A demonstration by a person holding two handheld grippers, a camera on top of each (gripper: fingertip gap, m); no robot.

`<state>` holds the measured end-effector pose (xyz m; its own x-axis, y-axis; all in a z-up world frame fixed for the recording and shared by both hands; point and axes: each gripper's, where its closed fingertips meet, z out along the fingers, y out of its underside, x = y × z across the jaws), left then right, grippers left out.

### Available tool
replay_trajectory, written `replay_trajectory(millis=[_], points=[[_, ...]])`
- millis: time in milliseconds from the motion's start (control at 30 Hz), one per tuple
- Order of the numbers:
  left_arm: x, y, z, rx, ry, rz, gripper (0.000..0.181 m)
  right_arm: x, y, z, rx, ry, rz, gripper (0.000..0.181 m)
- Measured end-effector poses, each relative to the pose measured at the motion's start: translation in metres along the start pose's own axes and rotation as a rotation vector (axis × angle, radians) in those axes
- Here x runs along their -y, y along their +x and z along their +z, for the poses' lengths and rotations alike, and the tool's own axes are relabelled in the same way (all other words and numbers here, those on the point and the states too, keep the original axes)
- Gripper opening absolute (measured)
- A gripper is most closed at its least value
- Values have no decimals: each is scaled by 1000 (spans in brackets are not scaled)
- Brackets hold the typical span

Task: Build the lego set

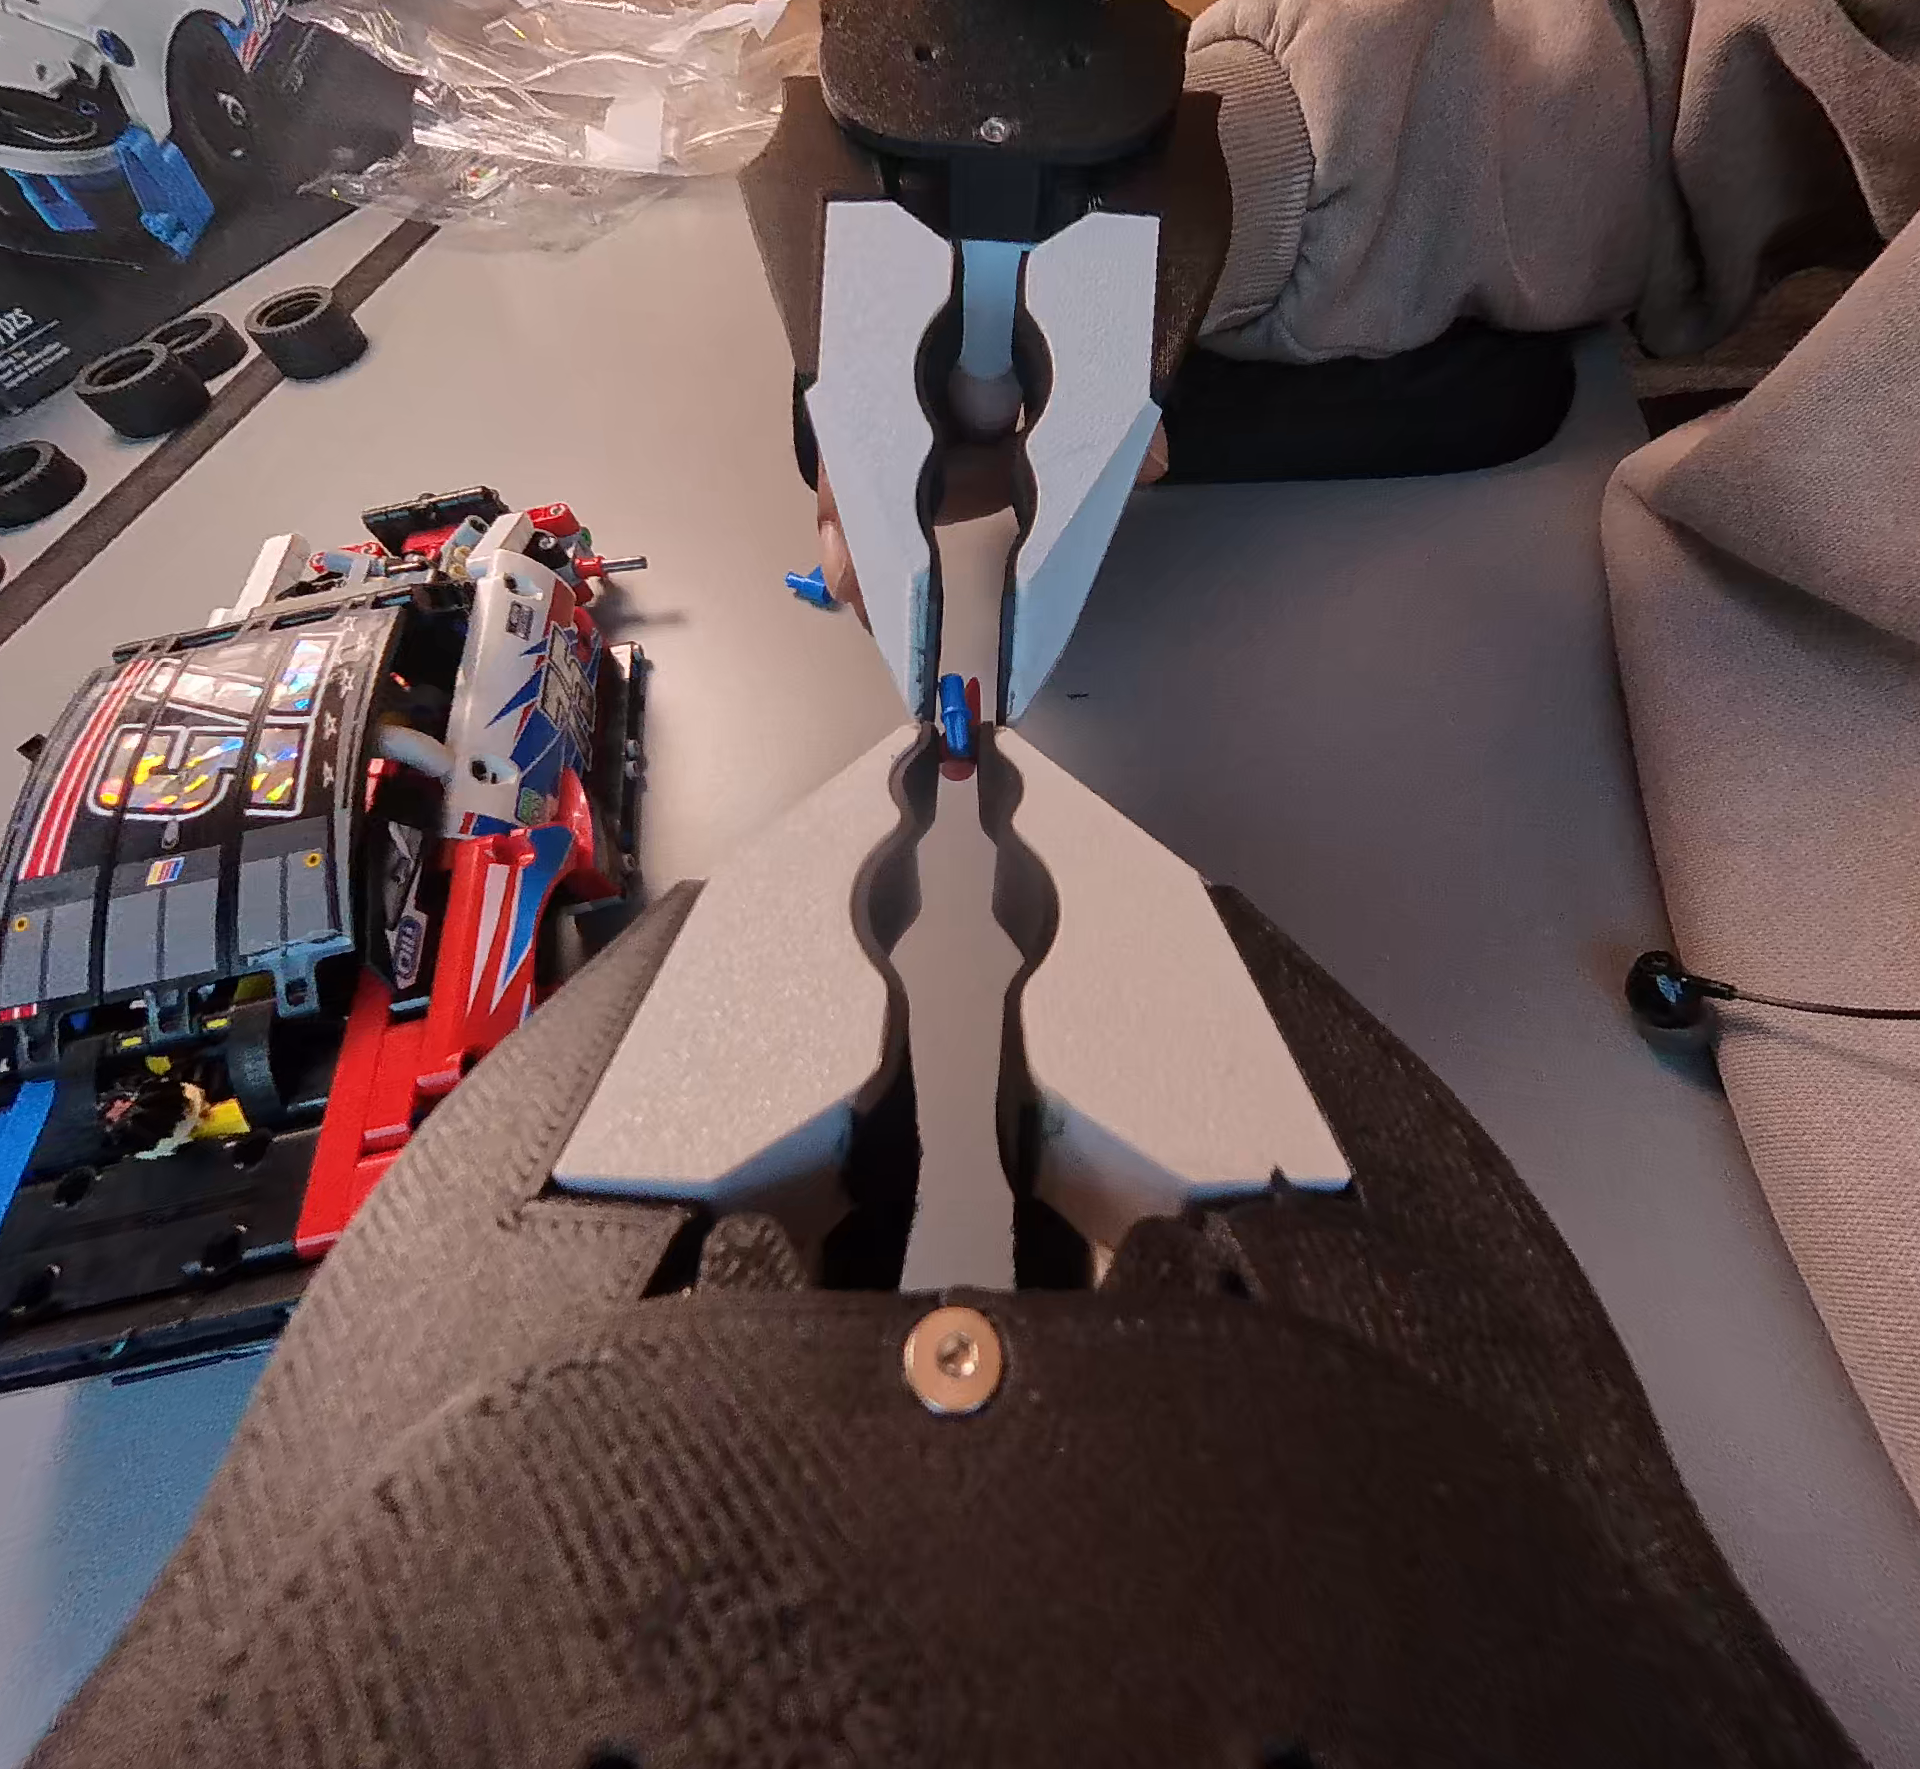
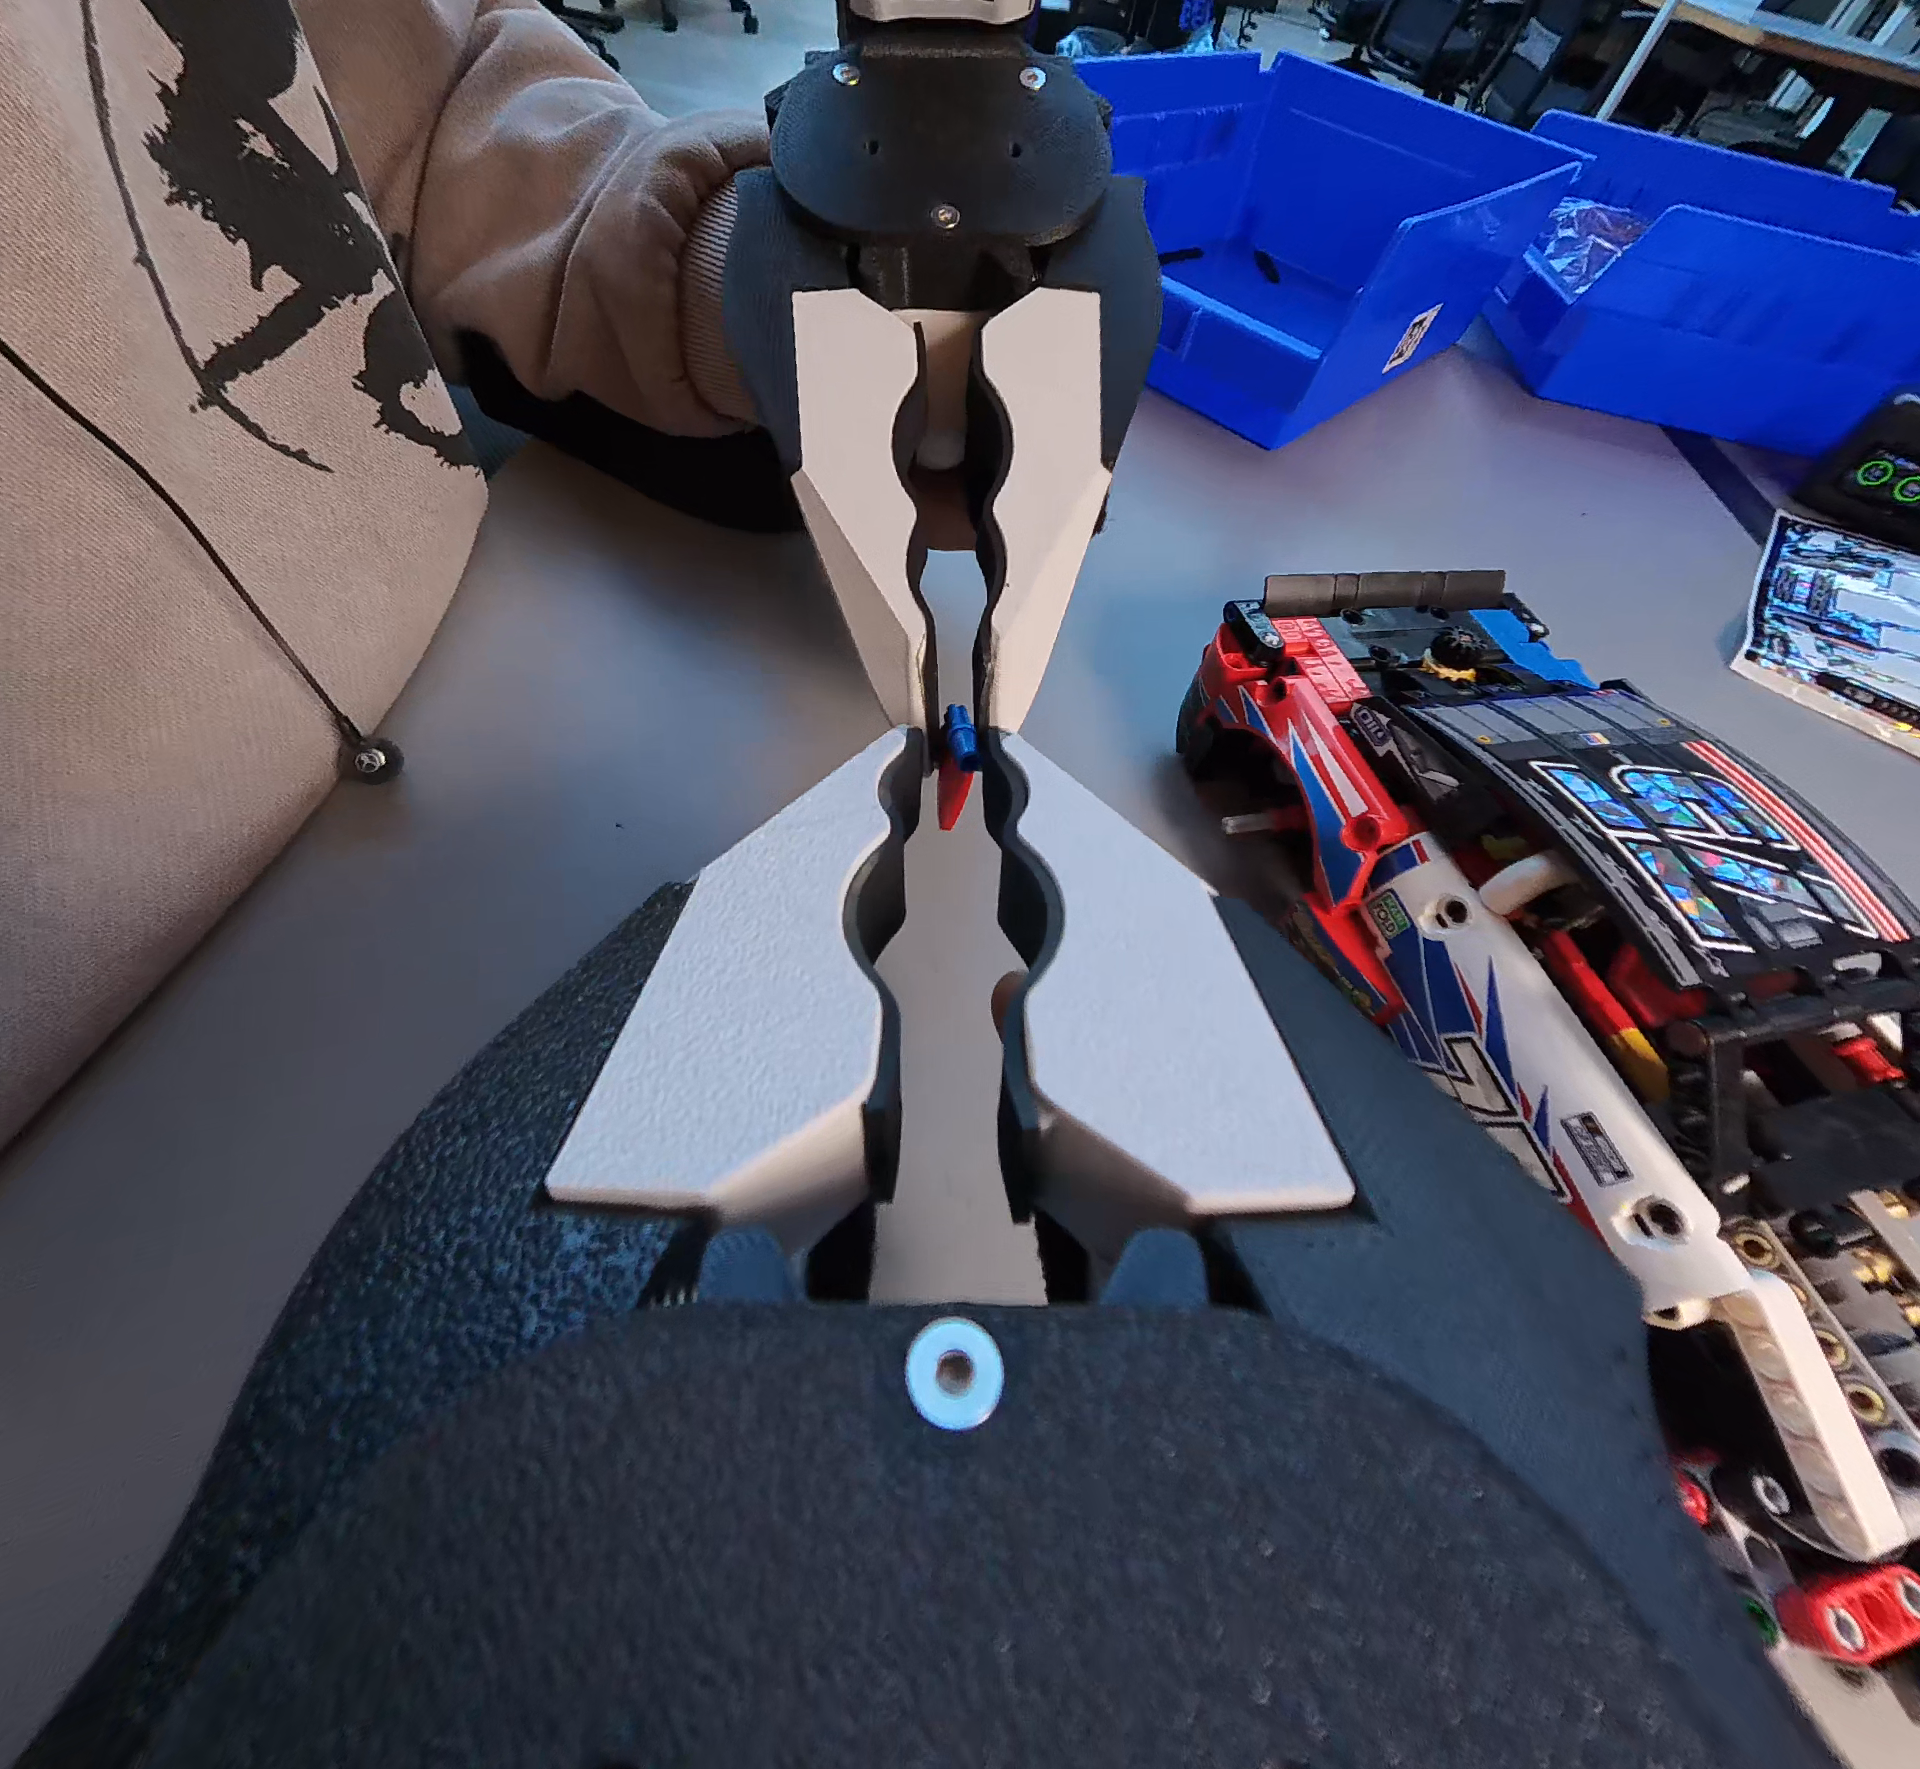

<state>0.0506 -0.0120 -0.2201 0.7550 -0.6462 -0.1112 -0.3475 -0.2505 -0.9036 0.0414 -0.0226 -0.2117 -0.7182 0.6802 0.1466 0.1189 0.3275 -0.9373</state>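
My left gripper (image 1: 956,745) and my right gripper (image 2: 951,755) meet tip to tip above the grey table (image 1: 1299,784). Between the tips sits a small blue pin (image 1: 954,703) joined to a small red piece (image 1: 957,763). In the right wrist view the blue pin (image 2: 959,732) stands above the red piece (image 2: 954,797), which hangs down. The left jaws are nearly closed on the red piece. The right gripper (image 1: 961,713) pinches the blue pin. The partly built race car (image 1: 312,888) lies left of the grippers, and it also shows in the right wrist view (image 2: 1558,940).
A loose blue pin (image 1: 808,585) lies by the right gripper. Several black tyres (image 1: 307,332), the set's box (image 1: 125,57) and clear bags (image 1: 582,57) are at the far left. Blue bins (image 2: 1351,244) and a sticker sheet (image 2: 1829,618) lie beyond the car. A person's beige sleeves flank the grippers. Both grippers' tips are close together, under 4 cm apart.
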Motion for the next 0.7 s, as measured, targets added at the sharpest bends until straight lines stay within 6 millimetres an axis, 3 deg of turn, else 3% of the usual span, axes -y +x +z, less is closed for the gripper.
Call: replay_trajectory(millis=[467, 600, 700], points=[[-1, 1, -1, 2, -13, 29, 5, 0, -2, 0, 38, 18, 56, 2], [5, -14, -10, 36, 54, -60, 5, 18, 14, -16, -27, 113, 81, 1], [26, -31, -26, 16, 251, -279, 5, 41, 37, -40, -135, 259, 126, 2]])
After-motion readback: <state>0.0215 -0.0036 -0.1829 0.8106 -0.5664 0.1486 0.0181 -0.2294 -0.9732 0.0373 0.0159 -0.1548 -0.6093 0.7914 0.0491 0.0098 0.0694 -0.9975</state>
